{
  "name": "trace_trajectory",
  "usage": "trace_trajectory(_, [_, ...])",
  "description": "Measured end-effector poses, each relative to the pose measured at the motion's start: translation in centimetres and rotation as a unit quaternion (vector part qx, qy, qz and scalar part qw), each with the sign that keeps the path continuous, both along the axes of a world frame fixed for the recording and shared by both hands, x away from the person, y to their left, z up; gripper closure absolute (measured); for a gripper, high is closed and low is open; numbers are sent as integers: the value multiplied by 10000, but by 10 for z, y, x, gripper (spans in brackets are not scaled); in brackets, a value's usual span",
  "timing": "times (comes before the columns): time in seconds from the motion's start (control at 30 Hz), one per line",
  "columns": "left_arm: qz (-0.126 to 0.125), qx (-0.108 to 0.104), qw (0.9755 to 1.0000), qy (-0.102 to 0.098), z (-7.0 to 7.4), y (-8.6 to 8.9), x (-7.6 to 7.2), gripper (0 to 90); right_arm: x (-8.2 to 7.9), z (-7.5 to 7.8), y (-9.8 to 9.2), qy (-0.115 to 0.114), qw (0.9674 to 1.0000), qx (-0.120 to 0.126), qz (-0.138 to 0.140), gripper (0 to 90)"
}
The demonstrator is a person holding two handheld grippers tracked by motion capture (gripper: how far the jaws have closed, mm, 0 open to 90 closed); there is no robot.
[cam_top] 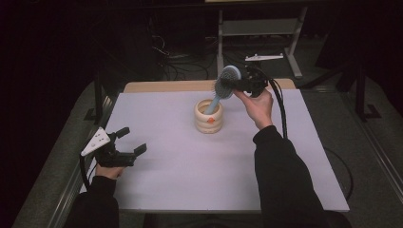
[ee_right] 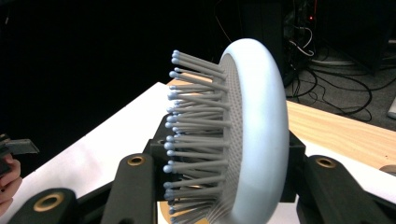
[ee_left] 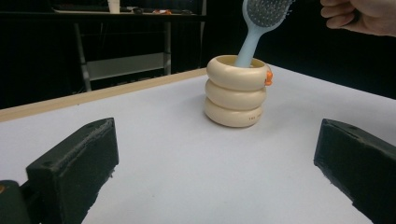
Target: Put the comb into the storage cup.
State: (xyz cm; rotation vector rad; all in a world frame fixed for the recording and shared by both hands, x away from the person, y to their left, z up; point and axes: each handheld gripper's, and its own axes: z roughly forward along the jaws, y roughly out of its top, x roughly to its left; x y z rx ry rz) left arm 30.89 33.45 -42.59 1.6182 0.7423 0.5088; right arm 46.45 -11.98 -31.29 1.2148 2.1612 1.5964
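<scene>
The right tool (ee_right: 224, 186) has its two black jaws clamped on the head of a pale blue hairbrush (ee_right: 261, 135), bristles pointing left, held above the white worktop (ee_right: 107, 140) with its wooden far edge, cables on the dark floor (ee_right: 336, 84) beyond, and fingertips (ee_right: 7, 179) at the left edge.

A cream ringed ceramic holder (cam_top: 208, 116) stands mid-counter (cam_top: 190, 175). A pale blue plastic hairbrush (cam_top: 223, 86) leans in it, handle down, head tilted right.
</scene>
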Motion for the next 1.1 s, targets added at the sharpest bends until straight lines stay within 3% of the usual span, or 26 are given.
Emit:
trace_trajectory(0.83, [-41,65,9999,-71,-3,0,-2,0,6,-29,0,358,9993,147,-10,528])
trace_trajectory(1.1, [-62,72,9999,-55,-3,0,-2,0,8,-32,4,408,9991,68,-125,512])
